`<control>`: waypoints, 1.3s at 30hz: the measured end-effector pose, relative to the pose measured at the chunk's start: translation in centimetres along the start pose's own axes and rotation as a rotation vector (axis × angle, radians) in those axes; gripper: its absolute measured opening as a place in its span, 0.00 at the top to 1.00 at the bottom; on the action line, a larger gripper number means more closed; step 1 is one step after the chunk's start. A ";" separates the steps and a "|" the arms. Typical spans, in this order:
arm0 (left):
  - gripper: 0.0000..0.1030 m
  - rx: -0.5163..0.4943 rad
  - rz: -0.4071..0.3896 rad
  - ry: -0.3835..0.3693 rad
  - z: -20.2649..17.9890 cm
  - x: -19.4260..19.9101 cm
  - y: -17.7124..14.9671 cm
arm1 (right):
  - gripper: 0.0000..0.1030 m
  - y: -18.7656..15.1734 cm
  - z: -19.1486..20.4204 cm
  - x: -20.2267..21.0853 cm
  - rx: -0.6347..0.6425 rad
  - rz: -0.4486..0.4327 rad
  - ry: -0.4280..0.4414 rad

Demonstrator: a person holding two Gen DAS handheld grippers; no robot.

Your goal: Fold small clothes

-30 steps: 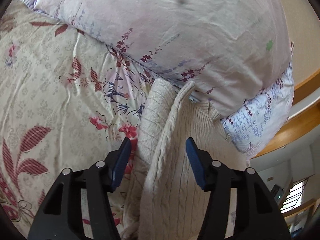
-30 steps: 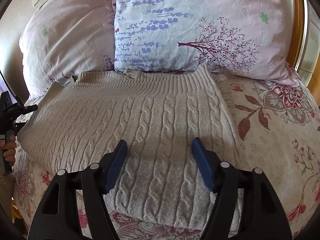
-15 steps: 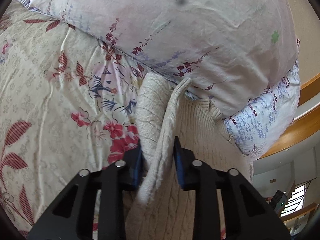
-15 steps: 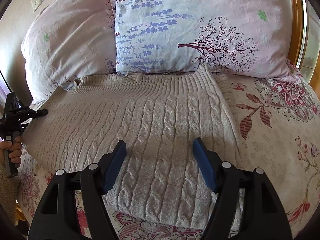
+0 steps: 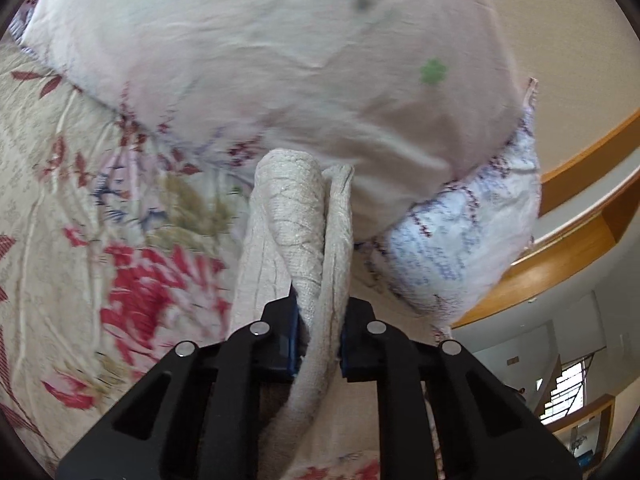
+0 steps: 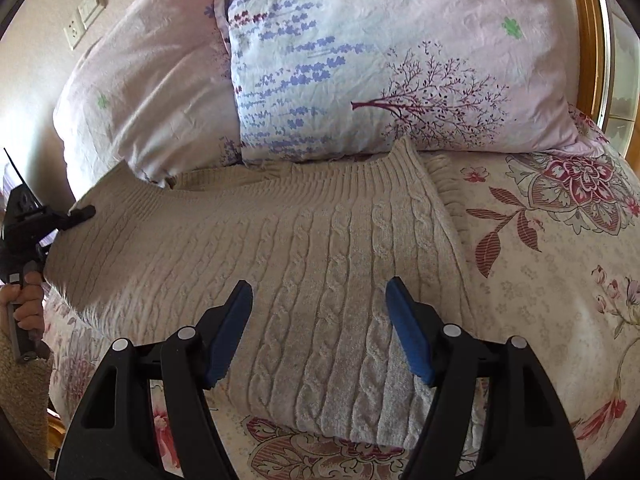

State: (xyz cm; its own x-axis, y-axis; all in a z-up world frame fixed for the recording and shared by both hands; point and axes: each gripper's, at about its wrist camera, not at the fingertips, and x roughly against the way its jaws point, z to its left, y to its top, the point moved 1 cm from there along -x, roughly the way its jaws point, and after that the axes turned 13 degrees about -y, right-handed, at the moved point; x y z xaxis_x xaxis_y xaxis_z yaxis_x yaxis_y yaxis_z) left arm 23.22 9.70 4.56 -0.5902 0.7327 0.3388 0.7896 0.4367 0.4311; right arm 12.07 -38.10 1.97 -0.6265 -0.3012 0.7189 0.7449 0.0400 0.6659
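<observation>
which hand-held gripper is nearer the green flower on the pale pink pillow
Left. The left hand-held gripper, closing on the beige cable-knit sweater's edge, sits just below the pale pink pillow; the right hand-held gripper hangs farther back.

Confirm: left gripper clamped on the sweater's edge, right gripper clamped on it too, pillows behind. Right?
Not quite. The right gripper is open, its jaws apart above the sweater, as the right wrist view shows. The left gripper does pinch the sweater's edge, jaws closing, with the pillows behind.

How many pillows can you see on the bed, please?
2: a pale pink pillow at the left by the wall, and a lavender-and-tree print pillow beside it on the right, both behind the knitted sweater. None seems hidden.
</observation>
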 end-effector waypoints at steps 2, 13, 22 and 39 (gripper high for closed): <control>0.87 -0.012 -0.002 -0.017 -1.5 -0.4 -0.2 | 0.31 0.0 -0.1 0.4 -0.009 -0.010 0.018; 0.87 0.033 0.067 -0.130 -7.9 -7.1 -3.7 | 0.31 0.8 -0.6 1.8 -0.052 -0.047 0.114; 0.85 0.119 0.232 -0.125 -6.7 -15.5 -9.2 | 0.31 0.2 -2.9 1.7 -0.104 -0.024 0.121; 0.40 -0.064 0.113 -0.156 -8.4 -5.7 -6.8 | 0.31 2.3 -2.1 0.2 -0.230 0.107 0.333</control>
State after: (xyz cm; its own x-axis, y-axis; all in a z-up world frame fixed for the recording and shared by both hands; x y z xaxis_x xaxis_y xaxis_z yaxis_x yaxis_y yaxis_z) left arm 19.81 -1.86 6.72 -0.4613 0.8493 0.2566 0.8342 0.3167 0.4514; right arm 14.14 -40.12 3.27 -0.4630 -0.5999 0.6526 0.8571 -0.1152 0.5022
